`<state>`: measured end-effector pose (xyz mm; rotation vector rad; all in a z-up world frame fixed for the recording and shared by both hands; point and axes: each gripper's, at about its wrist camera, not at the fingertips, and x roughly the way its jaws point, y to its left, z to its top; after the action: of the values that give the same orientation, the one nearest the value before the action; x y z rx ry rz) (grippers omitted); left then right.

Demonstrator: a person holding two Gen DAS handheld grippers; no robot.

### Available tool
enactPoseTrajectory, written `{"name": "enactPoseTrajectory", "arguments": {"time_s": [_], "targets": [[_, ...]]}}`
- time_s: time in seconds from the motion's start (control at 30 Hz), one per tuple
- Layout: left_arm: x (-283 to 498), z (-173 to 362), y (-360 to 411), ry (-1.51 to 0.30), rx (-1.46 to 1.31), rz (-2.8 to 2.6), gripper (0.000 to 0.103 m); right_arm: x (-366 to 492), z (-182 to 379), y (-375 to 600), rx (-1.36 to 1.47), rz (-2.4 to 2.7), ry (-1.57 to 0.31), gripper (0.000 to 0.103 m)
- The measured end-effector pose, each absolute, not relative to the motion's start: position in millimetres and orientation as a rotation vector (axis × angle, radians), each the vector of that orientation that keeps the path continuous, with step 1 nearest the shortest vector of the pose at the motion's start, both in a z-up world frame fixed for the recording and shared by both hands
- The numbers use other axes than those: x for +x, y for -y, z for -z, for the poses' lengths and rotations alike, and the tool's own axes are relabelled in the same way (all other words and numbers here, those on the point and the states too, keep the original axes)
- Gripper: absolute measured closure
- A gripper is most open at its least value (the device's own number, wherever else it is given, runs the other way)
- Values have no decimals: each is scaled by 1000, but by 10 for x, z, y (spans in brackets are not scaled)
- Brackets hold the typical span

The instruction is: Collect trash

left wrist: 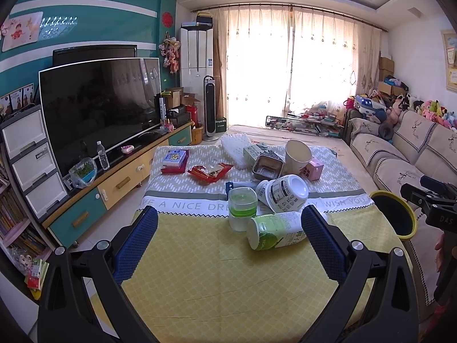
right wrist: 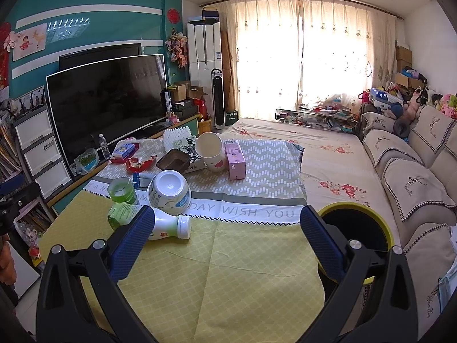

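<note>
A bright living room fills both views: sheer cream curtains (left wrist: 288, 65) glow across the top centre, a teal wall carries a big glossy black television (left wrist: 100, 108) at left, and a beige embroidered sofa (right wrist: 405, 171) runs down the right edge. The worktop (left wrist: 214, 271) takes the lower middle, draped in a yellow lattice-print cloth with a grey chevron cloth (right wrist: 265, 168) beyond it.

A round bin (right wrist: 357, 228), yellow rim and black inside, sits at lower right beside the worktop.

The trash clusters at centre frame: an overturned white paper bowl (right wrist: 170, 191), an upright paper cup (right wrist: 210, 150), a rectangular foil tray (left wrist: 267, 168), a pink carton (right wrist: 235, 160), a clear tub with green lid (left wrist: 242, 208), a white-and-green plastic bottle (left wrist: 274, 230) lying on its side, and a crinkly red wrapper (left wrist: 210, 171).

Left tongs (left wrist: 228, 245), blue textured pads, stand wide apart above the yellow cloth, holding nothing. Right tongs (right wrist: 225, 245) are likewise spread, empty.
</note>
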<state>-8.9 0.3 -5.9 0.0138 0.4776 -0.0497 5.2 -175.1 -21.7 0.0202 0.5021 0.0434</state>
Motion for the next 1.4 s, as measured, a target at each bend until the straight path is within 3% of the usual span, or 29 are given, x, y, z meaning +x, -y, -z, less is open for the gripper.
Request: {"name": "enactPoseTrajectory", "arguments": {"time_s": [1.4], "targets": [[-54,105,95,-491,24,70,4,89,342,1711,17,-47,-516,6]]}}
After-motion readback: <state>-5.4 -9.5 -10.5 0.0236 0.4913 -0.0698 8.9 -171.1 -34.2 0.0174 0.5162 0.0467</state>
